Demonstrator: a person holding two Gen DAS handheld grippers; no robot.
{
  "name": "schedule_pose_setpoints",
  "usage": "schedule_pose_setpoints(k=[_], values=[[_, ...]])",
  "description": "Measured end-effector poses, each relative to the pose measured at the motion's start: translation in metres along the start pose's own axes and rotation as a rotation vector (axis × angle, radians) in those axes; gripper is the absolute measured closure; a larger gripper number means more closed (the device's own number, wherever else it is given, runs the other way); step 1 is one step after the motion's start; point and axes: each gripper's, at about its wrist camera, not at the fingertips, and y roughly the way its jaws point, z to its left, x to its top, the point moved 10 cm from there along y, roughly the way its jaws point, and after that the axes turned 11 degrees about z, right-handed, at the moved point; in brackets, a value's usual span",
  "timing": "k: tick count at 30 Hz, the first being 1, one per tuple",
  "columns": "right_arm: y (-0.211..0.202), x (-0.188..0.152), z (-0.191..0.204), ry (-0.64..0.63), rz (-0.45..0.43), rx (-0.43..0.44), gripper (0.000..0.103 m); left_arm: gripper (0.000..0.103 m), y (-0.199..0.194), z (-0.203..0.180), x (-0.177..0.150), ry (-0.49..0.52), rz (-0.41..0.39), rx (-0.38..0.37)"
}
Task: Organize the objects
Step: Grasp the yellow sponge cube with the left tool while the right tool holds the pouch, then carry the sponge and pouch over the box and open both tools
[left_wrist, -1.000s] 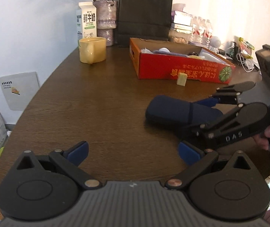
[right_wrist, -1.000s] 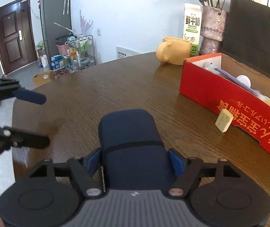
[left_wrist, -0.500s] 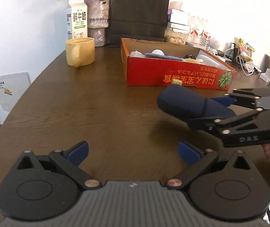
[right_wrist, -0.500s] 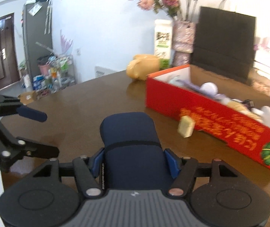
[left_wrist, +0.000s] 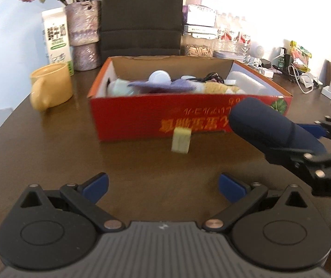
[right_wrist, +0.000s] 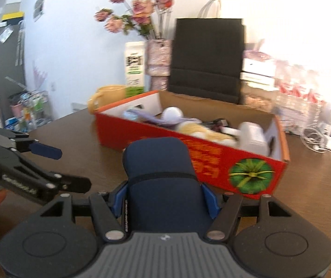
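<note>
My right gripper [right_wrist: 164,200] is shut on a dark navy case [right_wrist: 160,176] and holds it in the air in front of the red cardboard box [right_wrist: 216,159]. In the left wrist view the navy case [left_wrist: 269,126] hangs at the right, near the box's front wall [left_wrist: 142,120]. The box holds several small items. My left gripper [left_wrist: 163,185] is open and empty above the brown table [left_wrist: 49,162]. A small pale yellow block [left_wrist: 181,140] stands on the table just in front of the box.
A yellow mug [left_wrist: 49,88], a milk carton [left_wrist: 57,37], a flower vase [left_wrist: 84,37] and a black paper bag [left_wrist: 142,16] stand behind the box. Water bottles, chargers and cables [left_wrist: 304,78] crowd the back right.
My right gripper has lifted the navy case off the table and carried it toward the red box. My left gripper has moved forward, closer to the box and the yellow block.
</note>
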Motion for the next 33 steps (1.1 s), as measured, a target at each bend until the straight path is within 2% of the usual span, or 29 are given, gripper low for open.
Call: schedule_pose_setpoints(k=[5, 9, 12, 13, 14, 15, 16, 23, 33], values=[[0.005, -0.003, -0.021, 0.045, -0.011, -0.02, 0.038, 0.0, 0.025, -0.014, 0.023, 0.016, -0.017, 0.042], [0.007, -0.004, -0.026, 0.061, -0.018, -0.015, 0.038, 0.01, 0.042, -0.021, 0.035, 0.018, -0.015, 0.042], [0.007, -0.003, -0.028, 0.068, -0.024, -0.01, 0.038, 0.029, 0.051, -0.024, 0.039, 0.017, -0.011, 0.03], [0.007, -0.003, -0.028, 0.069, -0.027, -0.009, 0.038, 0.043, 0.054, -0.025, 0.039, 0.018, -0.006, 0.019], [0.007, -0.004, -0.028, 0.07, -0.028, -0.008, 0.038, 0.06, 0.056, -0.025, 0.039, 0.017, 0.0, 0.012], [0.007, -0.004, -0.027, 0.069, -0.027, -0.006, 0.038, 0.066, 0.056, -0.026, 0.039, 0.017, -0.003, 0.007], [0.007, -0.005, -0.027, 0.07, -0.027, -0.006, 0.038, 0.082, 0.056, -0.025, 0.039, 0.02, -0.011, 0.01], [0.007, -0.006, -0.027, 0.066, -0.024, -0.011, 0.038, 0.081, 0.045, -0.02, 0.037, -0.013, -0.037, -0.025], [0.0, 0.003, -0.02, 0.063, -0.048, -0.028, 0.038, 0.081, 0.002, -0.017, 0.05, -0.009, -0.137, -0.049]])
